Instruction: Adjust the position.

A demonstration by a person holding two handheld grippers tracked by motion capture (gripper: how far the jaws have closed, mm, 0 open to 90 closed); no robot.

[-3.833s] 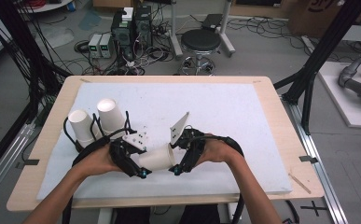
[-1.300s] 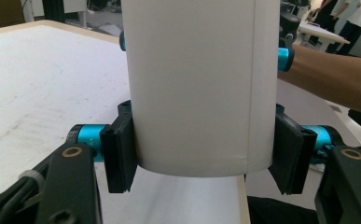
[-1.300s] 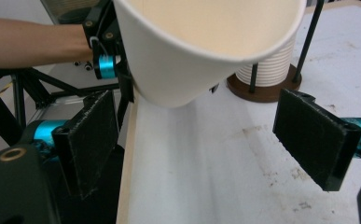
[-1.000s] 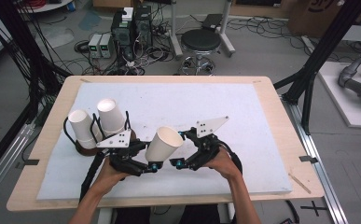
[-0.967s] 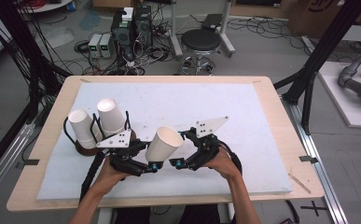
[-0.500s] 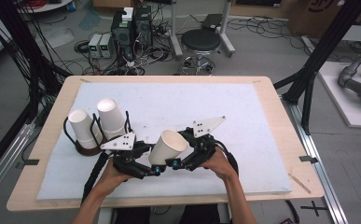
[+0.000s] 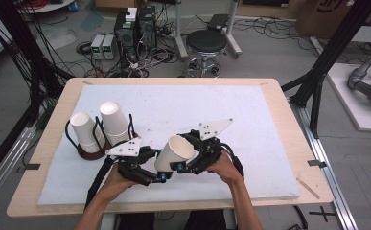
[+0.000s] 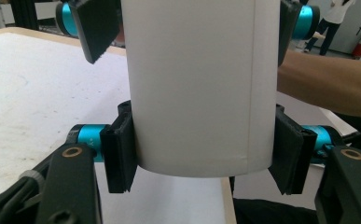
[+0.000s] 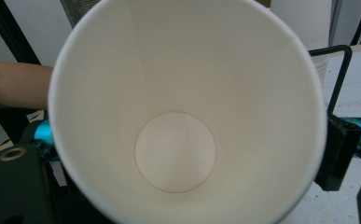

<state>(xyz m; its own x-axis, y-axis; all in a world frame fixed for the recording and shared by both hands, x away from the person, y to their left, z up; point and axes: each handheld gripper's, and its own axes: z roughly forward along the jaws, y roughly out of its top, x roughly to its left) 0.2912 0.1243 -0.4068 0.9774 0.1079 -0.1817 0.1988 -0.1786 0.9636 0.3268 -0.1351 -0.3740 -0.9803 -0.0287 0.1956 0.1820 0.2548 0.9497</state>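
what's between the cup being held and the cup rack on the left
In the high view, the left gripper and its grey plate lie between the held cup and the rack; otherwise bare white mat.

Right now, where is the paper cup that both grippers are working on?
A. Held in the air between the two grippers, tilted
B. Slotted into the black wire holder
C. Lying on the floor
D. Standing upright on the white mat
A: the paper cup is off the mat, tilted, with the left gripper clamped near its base and the right gripper beside it.
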